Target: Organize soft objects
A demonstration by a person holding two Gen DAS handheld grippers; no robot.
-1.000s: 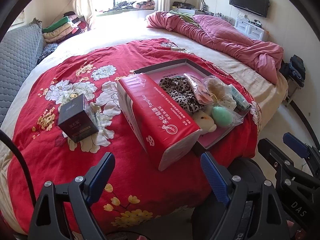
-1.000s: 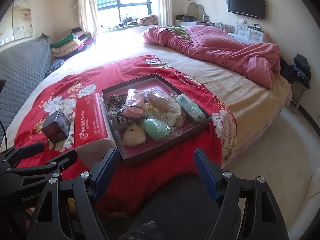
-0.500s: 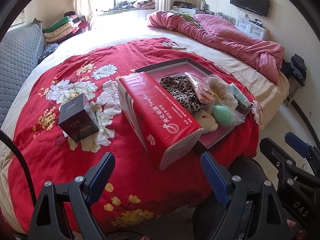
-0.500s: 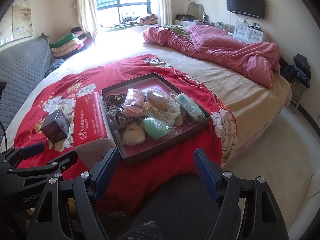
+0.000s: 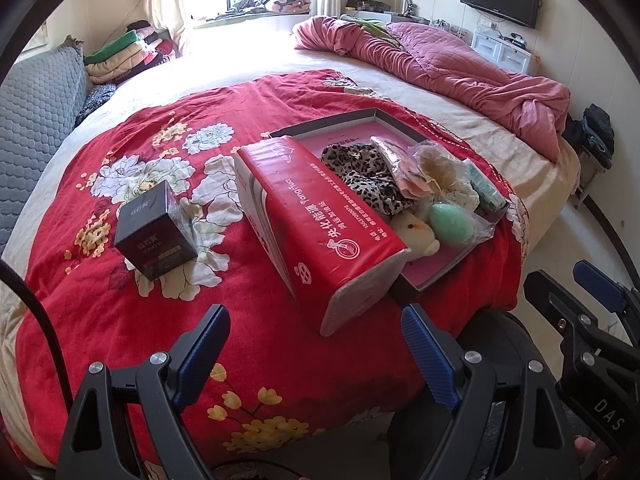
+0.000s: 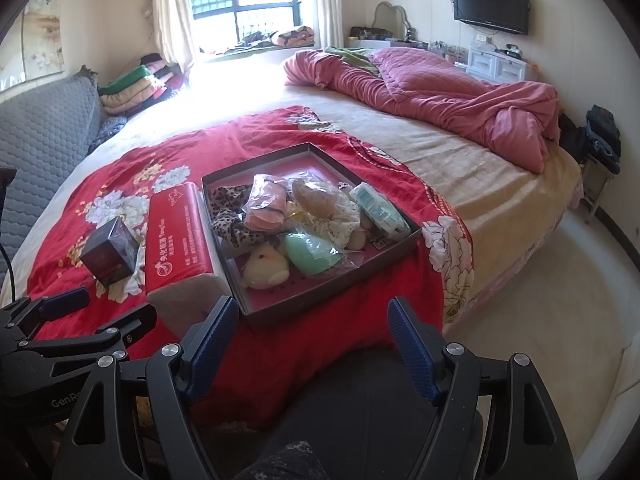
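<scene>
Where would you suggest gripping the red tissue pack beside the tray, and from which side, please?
I would take the red tissue pack across its narrow width at the near end, which juts toward the left gripper. It lies long and slim against the tray, so coming from the near side and above, with open jaws straddling its two long faces, looks safest. The tray wall crowds the right-hand face.

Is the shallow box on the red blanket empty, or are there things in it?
Not empty. The box holds a leopard cloth, a green egg, a plush toy and some bagged items.
</scene>
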